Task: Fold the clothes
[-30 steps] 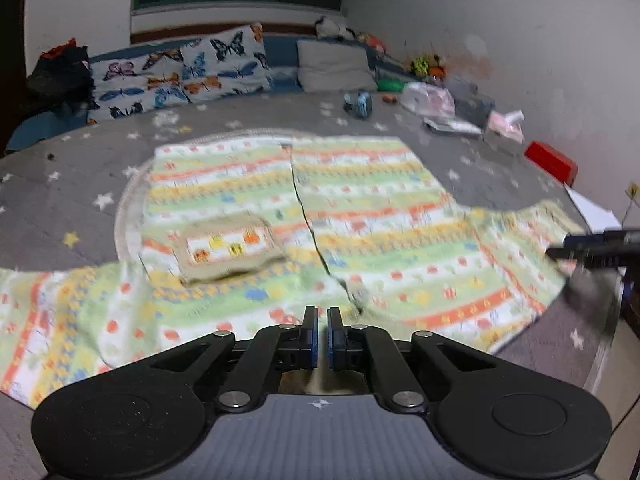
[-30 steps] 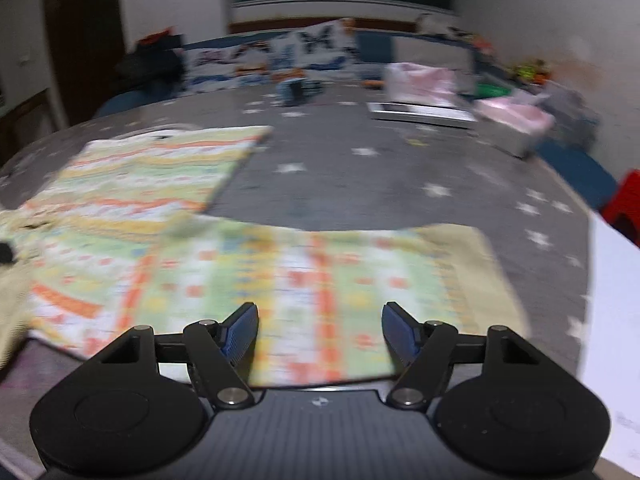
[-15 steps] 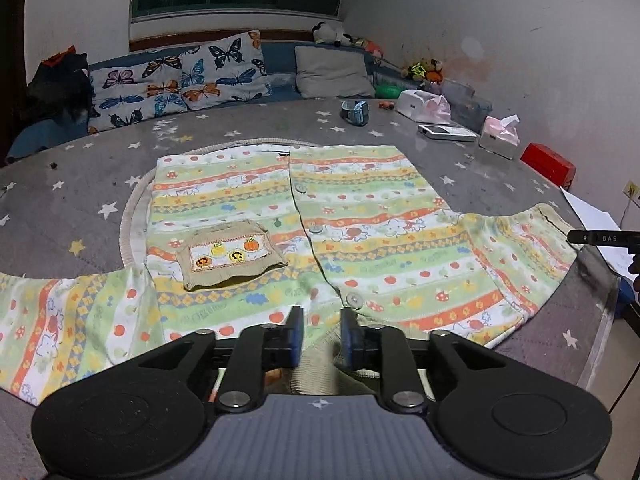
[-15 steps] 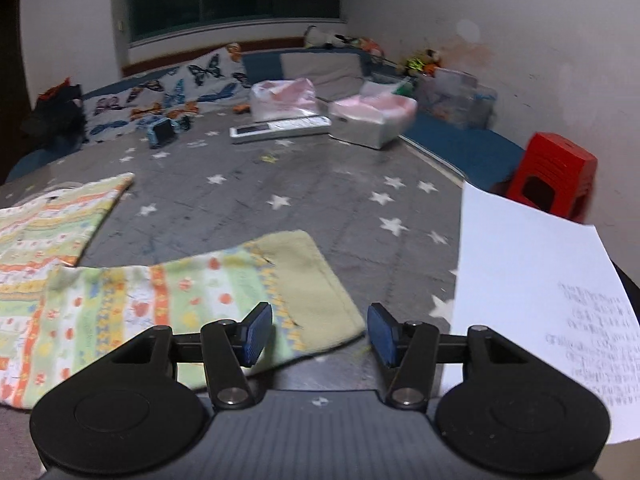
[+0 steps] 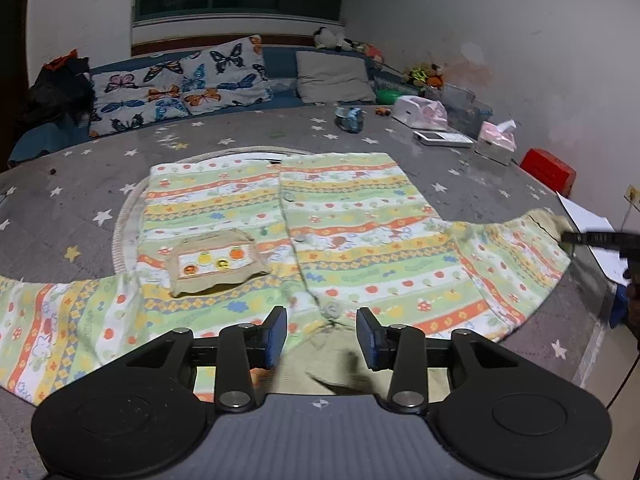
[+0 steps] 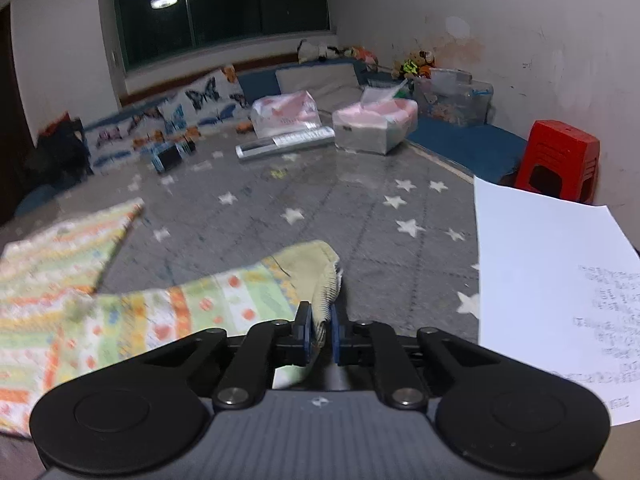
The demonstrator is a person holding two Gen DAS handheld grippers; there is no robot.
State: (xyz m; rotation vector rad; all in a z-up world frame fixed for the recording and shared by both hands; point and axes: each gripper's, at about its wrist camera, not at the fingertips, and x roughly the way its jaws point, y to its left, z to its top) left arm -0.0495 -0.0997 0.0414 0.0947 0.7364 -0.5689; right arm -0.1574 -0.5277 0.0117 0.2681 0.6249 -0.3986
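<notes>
A striped green, orange and yellow child's shirt (image 5: 340, 240) lies spread face up on the grey star-patterned table (image 5: 80, 208), with a beige chest pocket (image 5: 216, 260). My left gripper (image 5: 322, 334) hovers at the shirt's near edge, over its beige collar (image 5: 320, 364). Its jaws are opening, and the pads stand clear of the cloth. My right gripper (image 6: 320, 330) is closing on the beige cuff (image 6: 316, 268) of the right sleeve (image 6: 180, 316), with the cuff pinched between the pads. In the left wrist view the right gripper's fingers (image 5: 592, 238) show at that sleeve's end.
A white printed sheet (image 6: 540, 264) lies on the table just right of the cuff. A red stool (image 6: 560, 160) stands beyond the table edge. Tissue packs (image 6: 372, 126) and a flat silver device (image 6: 284, 142) sit at the far side, with butterfly cushions (image 5: 180, 84) behind.
My left jaws have spread apart off the collar. My right gripper swung right along the sleeve to its end and closed on the cuff.
</notes>
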